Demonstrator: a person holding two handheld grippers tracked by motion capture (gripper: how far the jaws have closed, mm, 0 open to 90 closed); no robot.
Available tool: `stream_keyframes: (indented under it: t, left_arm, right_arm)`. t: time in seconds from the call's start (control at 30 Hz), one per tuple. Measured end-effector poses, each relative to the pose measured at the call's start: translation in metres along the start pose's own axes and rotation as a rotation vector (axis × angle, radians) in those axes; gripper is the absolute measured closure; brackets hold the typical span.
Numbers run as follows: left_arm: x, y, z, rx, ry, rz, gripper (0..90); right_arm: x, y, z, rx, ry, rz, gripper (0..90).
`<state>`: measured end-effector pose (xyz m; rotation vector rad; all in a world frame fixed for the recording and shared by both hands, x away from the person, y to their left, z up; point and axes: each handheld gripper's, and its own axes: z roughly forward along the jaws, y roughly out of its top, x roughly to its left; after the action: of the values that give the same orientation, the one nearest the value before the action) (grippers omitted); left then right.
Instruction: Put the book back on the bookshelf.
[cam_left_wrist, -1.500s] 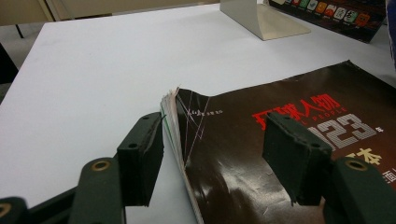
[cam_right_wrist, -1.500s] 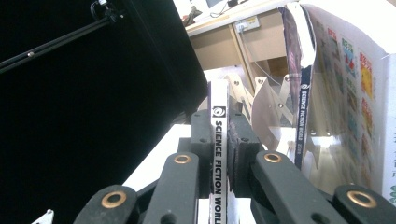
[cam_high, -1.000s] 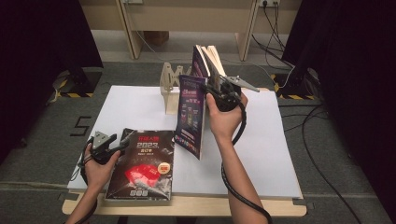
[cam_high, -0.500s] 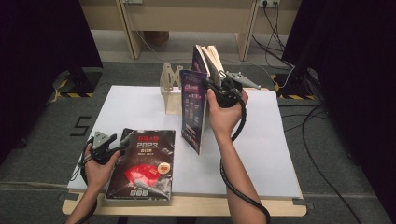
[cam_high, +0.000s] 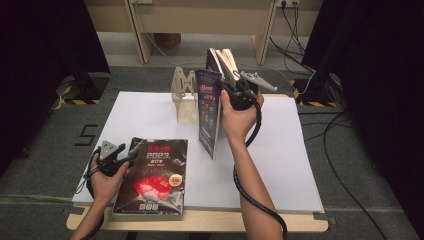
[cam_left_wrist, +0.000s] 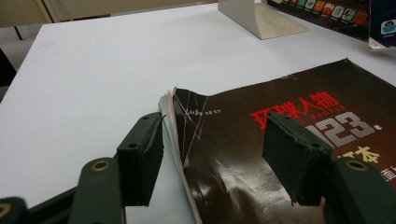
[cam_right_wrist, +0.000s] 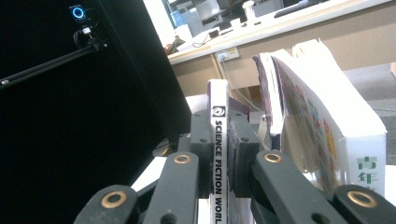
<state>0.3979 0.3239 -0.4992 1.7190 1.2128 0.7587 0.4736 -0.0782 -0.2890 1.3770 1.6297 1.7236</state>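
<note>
Carried a little farther back since a second ago, the upright magazine (cam_high: 209, 112) now stands closer to the wooden bookend (cam_high: 184, 95) and the leaning books (cam_high: 225, 60) at the table's (cam_high: 290, 150) far edge. Right gripper (cam_high: 231, 90) clamps the magazine's white spine (cam_right_wrist: 218, 154) between its pads, the lower corner hanging just above the white tabletop. Left gripper (cam_left_wrist: 210, 158) rests unmoved, jaws spread wide astride the top corner of the black magazine (cam_high: 152, 175) lying flat at the near left; one pad (cam_left_wrist: 142, 154) sits just beside the page edges, the other (cam_left_wrist: 294, 161) over the cover. Bare tabletop lies to the right of the raised magazine.
</note>
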Motion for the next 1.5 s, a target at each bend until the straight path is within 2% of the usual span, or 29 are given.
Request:
stream_keyframes:
  t: [0.77, 0.97, 1.27, 1.5]
  left_arm:
    - [0.000, 0.000, 0.000, 0.001, -0.001, -0.004, 37.5]
    - [0.000, 0.000, 0.000, 0.001, -0.003, -0.005, 37.5]
    - [0.000, 0.000, 0.000, -0.002, -0.002, -0.002, 37.5]
    - [0.000, 0.000, 0.000, -0.002, -0.002, -0.003, 37.5]
  right_arm:
    - [0.007, 0.012, 0.021, -0.058, -0.055, -0.070, 83.5]
    - [0.008, 0.014, 0.028, -0.061, -0.063, -0.070, 83.5]
    - [0.011, 0.017, 0.037, -0.075, -0.083, -0.105, 83.6]
    - [0.011, 0.019, 0.046, -0.080, -0.093, -0.114, 83.6]
